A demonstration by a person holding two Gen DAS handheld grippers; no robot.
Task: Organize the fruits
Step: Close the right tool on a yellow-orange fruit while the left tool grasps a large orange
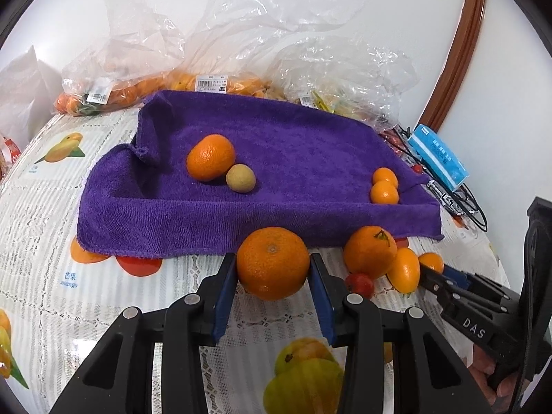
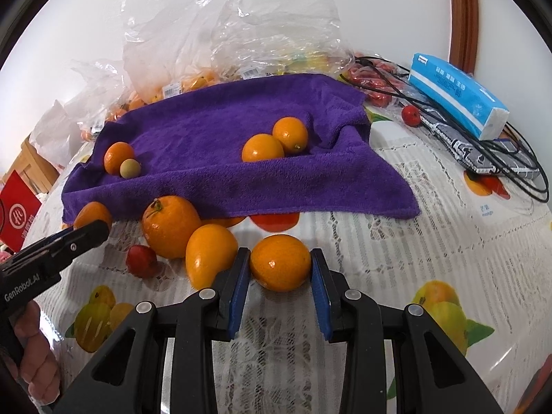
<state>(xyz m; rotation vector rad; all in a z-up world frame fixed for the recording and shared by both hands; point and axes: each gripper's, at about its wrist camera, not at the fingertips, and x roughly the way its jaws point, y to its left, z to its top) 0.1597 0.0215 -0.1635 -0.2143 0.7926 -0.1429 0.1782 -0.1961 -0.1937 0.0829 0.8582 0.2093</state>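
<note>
Left fingers (image 1: 272,269) clamped on a mandarin (image 1: 272,267), right fingers (image 2: 280,264) on a kumquat (image 2: 280,263).

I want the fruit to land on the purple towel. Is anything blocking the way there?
Nothing visible blocks it. The left gripper holds an orange, the right gripper a kumquat, both just before the towel's front edge.

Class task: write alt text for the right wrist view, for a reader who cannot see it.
The right gripper clamps a small orange fruit between its blue pads on a fruit-print tablecloth. Behind lies a purple towel holding four fruits; a mandarin, an oval orange fruit and a small red fruit sit left.
</note>
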